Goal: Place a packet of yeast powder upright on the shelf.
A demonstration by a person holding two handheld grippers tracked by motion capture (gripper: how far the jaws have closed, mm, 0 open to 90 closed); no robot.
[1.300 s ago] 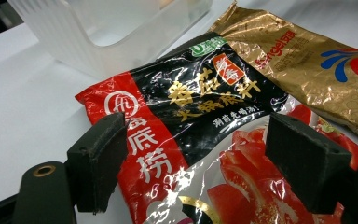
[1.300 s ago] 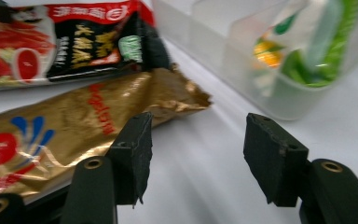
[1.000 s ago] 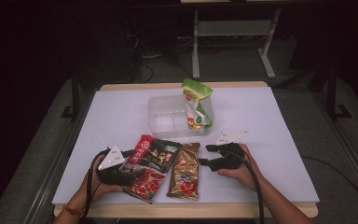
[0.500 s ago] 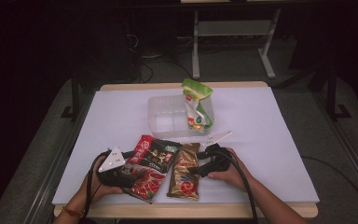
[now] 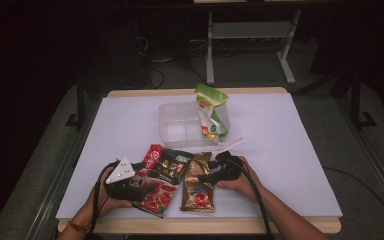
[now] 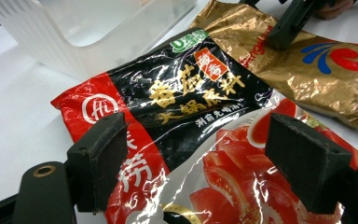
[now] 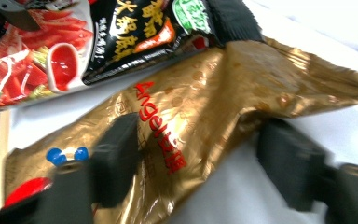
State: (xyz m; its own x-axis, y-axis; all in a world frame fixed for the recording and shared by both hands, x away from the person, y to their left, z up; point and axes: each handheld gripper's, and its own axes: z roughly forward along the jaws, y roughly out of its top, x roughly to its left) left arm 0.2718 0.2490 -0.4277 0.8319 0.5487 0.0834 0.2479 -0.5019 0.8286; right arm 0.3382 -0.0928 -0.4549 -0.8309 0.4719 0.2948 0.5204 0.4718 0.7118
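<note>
Gold packet (image 5: 197,184): it lies flat on the white table (image 5: 290,150), near the front edge, its left side just beside the red-and-black packet (image 5: 161,175). In my right gripper view its crinkled top edge (image 7: 242,88) runs between my jaws.
Right gripper (image 5: 207,176): my jaws straddle the gold packet's upper edge and have just been closing; one pad is on the foil, the other still off it, so I am not clamped yet.
Left gripper (image 5: 139,186): my jaws stand apart over the red-and-black packet (image 6: 186,116), gripping nothing.
Clear bin (image 5: 180,124): it stands behind the packets, mid-table.
Green packet (image 5: 211,111): it stands upright in the bin's right end, its top above the rim.
</note>
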